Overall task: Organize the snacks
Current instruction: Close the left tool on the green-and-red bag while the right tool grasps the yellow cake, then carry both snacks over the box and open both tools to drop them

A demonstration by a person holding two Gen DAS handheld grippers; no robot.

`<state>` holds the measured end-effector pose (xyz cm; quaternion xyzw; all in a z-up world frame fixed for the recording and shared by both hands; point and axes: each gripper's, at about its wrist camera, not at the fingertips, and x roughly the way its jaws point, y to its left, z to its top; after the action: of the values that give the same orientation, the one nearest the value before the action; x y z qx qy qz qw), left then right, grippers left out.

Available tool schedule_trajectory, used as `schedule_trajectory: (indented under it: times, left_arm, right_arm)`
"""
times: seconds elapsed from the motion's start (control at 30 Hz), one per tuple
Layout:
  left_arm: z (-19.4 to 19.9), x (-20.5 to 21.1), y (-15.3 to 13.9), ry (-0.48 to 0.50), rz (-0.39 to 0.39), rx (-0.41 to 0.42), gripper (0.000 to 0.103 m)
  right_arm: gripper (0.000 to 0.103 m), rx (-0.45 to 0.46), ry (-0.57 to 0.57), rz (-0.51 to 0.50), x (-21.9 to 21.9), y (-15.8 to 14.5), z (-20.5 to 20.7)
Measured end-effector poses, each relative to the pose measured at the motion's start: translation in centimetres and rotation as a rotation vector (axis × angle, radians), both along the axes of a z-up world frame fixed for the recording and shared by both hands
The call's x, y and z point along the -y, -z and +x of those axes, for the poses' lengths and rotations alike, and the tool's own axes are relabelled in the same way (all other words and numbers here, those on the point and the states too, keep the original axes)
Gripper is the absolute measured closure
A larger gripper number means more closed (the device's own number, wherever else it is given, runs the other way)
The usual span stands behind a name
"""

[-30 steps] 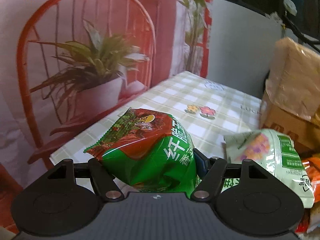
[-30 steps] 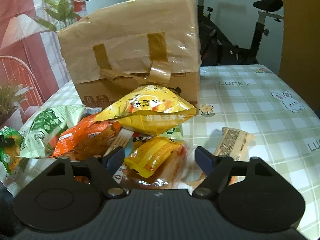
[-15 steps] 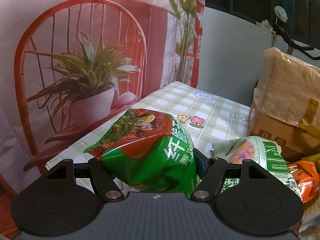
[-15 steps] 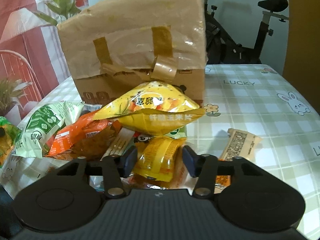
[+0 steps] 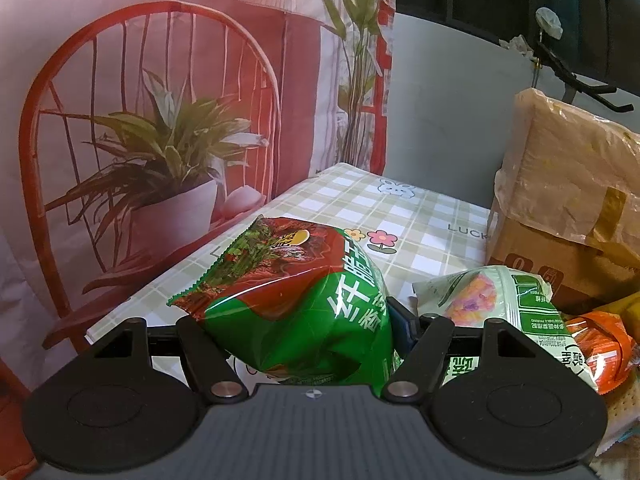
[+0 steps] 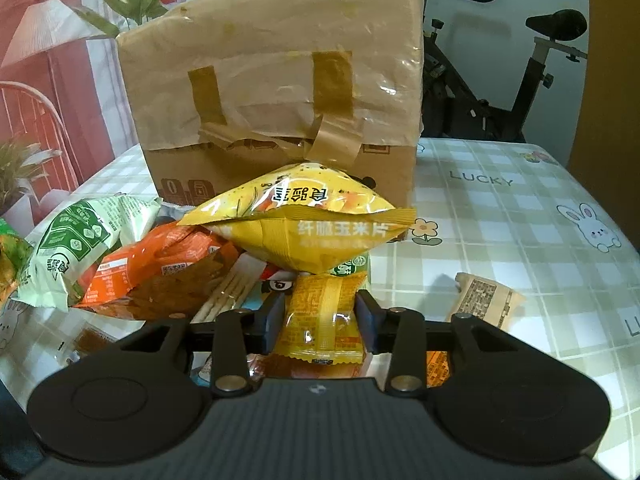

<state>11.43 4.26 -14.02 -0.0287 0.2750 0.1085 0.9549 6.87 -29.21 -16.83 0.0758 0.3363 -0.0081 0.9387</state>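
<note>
My left gripper (image 5: 304, 320) is shut on a green and red snack bag (image 5: 296, 300) and holds it above the table's left edge. My right gripper (image 6: 320, 320) is shut on a small yellow packet (image 6: 324, 316) at the front of the snack pile. Above it lies a big yellow corn chip bag (image 6: 308, 224). A pale green bag (image 6: 80, 240) and an orange bag (image 6: 156, 268) lie at the left of the pile; both also show in the left wrist view, the pale green bag (image 5: 504, 304) and the orange bag (image 5: 600, 344).
A taped cardboard box (image 6: 276, 92) stands behind the pile; it also shows in the left wrist view (image 5: 568, 200). A tan wrapped bar (image 6: 484, 300) lies at the right on the checked tablecloth (image 6: 520, 220). An exercise bike (image 6: 520, 80) stands behind the table.
My right gripper has closed on the small yellow packet. My left gripper has lifted and pulled back a little with the green bag.
</note>
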Motion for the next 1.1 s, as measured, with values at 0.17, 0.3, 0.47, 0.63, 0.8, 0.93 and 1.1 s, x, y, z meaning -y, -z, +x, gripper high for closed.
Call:
schedule_trajectory:
  times: [0.17, 0.3, 0.47, 0.63, 0.8, 0.93, 1.1]
  left_arm:
    - [-0.3, -0.1, -0.4, -0.006, -0.003, 0.018, 0.030]
    - [-0.6, 0.1, -0.8, 0.000, -0.001, 0.029, 0.030]
    - [-1.1, 0.4, -1.9, 0.014, 0.012, 0.073, 0.030]
    - [-1.3, 1.3, -3.8, 0.058, 0.026, 0.124, 0.030]
    - [-0.9, 2.5, -5.9, 0.128, 0.029, 0.155, 0.030]
    - [-0.2, 3.6, -7.6, 0.195, 0.021, 0.156, 0.030]
    - [1.1, 5.2, -9.5, 0.253, 0.031, 0.175, 0.030]
  right_arm:
    - [0.065, 0.012, -0.027, 0.040, -0.1, -1.0, -1.8]
    - [0.065, 0.033, -0.052, 0.042, -0.8, -1.7, -2.9]
    - [0.065, 0.098, -0.060, 0.028, -1.1, -3.2, -3.2]
    - [0.065, 0.147, -0.076, 0.010, -1.4, -4.9, -3.0]
    - [0.065, 0.204, -0.094, -0.008, -1.6, -6.8, -2.9]
    - [0.065, 0.236, -0.102, -0.005, -1.5, -8.4, -2.5]
    - [0.065, 0.260, -0.103, 0.003, -1.1, -10.0, -1.4]
